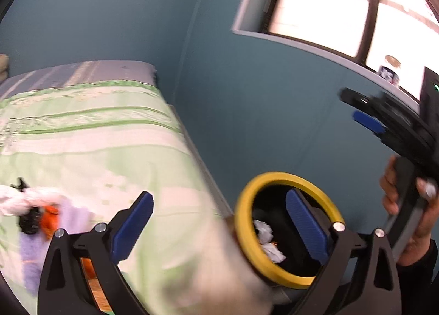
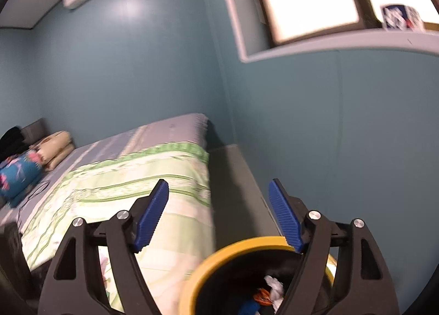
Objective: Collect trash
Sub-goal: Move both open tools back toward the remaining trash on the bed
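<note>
A yellow-rimmed black trash bin [image 1: 288, 228] stands beside the bed, with crumpled white paper [image 1: 267, 241] inside. It also shows in the right wrist view [image 2: 233, 257], holding white, orange and blue scraps. A pile of trash [image 1: 38, 213] lies on the bed at the left: white paper, an orange wrapper, a lilac piece and something black. My left gripper [image 1: 219, 230] is open and empty, between the bed edge and the bin. My right gripper [image 2: 218, 215] is open and empty above the bin; in the left wrist view it is at the right [image 1: 367, 120], hand-held.
The bed [image 1: 82, 128] has a green-and-white cover and a grey frame edge [image 2: 233, 178]. Teal walls meet in a corner behind it. A window sill [image 2: 329, 43] holds a blue-and-white jar [image 2: 400, 17]. Pillows [image 2: 33, 158] lie at the bed's far end.
</note>
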Available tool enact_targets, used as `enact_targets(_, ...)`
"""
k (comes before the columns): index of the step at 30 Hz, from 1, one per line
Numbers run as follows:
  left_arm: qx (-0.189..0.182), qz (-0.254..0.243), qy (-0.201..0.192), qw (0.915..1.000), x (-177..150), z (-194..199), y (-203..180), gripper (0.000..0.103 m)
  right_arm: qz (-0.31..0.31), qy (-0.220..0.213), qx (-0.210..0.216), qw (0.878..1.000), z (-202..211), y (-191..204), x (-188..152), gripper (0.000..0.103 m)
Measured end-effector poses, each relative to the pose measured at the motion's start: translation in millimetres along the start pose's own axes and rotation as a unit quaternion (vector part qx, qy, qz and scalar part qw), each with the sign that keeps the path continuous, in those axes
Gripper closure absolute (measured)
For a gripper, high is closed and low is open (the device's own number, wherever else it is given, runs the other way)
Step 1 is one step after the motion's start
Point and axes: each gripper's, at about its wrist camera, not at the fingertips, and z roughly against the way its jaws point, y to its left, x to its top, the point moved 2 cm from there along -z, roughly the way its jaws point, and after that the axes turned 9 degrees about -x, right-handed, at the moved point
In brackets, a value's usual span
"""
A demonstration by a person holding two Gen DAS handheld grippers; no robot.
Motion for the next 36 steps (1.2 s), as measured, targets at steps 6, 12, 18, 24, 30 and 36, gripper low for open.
enact_targets(6,0.057,0.007,-0.024,0.9981,15.2,40.2,42.9,0.008,0.046,-0.019,0.087,0.995,13.4,53.5,-8.7,0.021)
enact_targets(12,0.115,0.022,-0.046,0.9920,20.7,79.5,94.3,0.008,0.073,0.000,0.151,0.986,20.1,102.0,-24.9,0.019)
enact_targets(18,0.157,0.045,-0.062,0.9846,17.5,113.7,142.0,0.008,0.113,0.026,0.176,0.978,15.9,143.2,-46.9,0.019)
enact_targets(24,0.180,0.064,-0.062,0.9795,1.9,129.3,177.5,0.008,0.142,0.061,0.201,0.967,13.0,179.5,-78.9,0.018)
enact_targets(30,0.191,0.090,-0.054,0.9759,-14.6,128.4,210.2,0.008,0.200,0.095,0.224,0.949,8.3,223.3,-114.9,0.018)
enact_targets(36,0.197,0.114,-0.038,0.9730,-30.6,122.0,244.0,0.008,0.240,0.126,0.236,0.933,2.2,253.6,-147.7,0.018)
